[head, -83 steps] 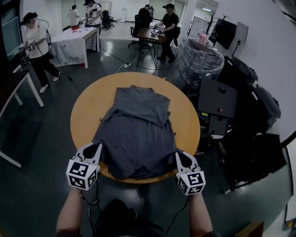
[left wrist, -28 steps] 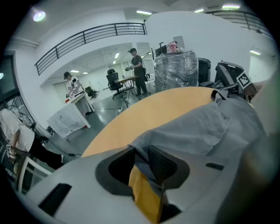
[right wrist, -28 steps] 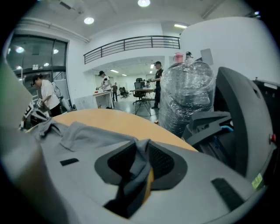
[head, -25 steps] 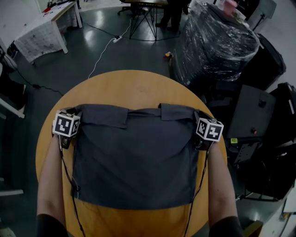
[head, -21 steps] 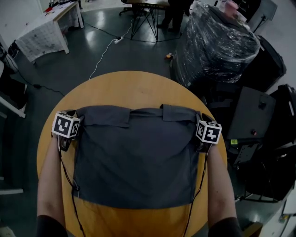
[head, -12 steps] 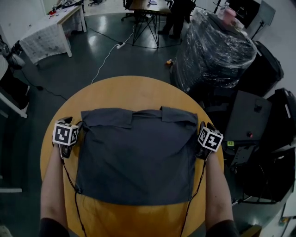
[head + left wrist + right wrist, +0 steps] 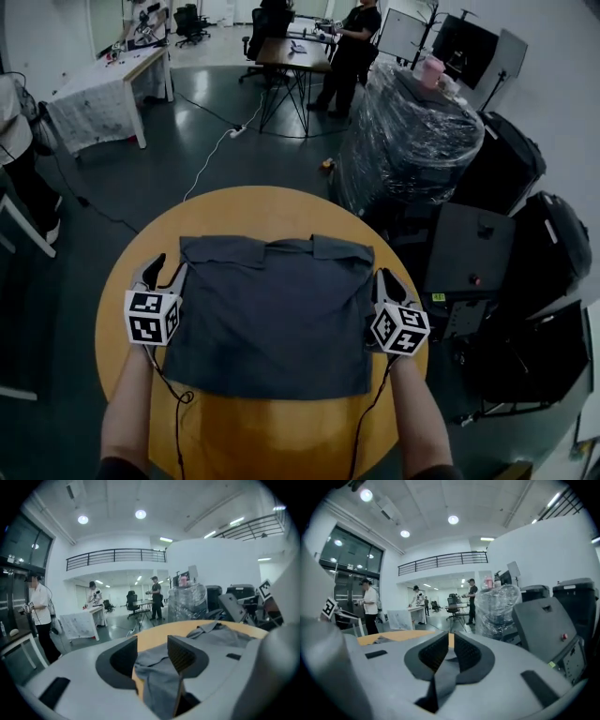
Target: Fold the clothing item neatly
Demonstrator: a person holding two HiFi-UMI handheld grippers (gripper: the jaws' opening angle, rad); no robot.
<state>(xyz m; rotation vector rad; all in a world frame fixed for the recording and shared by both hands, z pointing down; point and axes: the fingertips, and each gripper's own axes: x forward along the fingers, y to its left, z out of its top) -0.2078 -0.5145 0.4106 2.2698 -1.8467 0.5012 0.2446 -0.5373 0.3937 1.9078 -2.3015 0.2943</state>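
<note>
Garment (image 7: 272, 314) flat on round wooden table (image 7: 253, 206), dark floor (image 7: 94, 187)

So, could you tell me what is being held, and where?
Right gripper, just closing, pinches the garment's right edge; left gripper, just opened, holds nothing.

Round table (image 7: 263, 205) bears grey garment (image 7: 272, 309) — apparently folded.

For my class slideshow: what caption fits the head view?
Folded gray garment on a round table; left hand-held gripper just opened around its edge, right hand-held gripper closing on the other.
</note>
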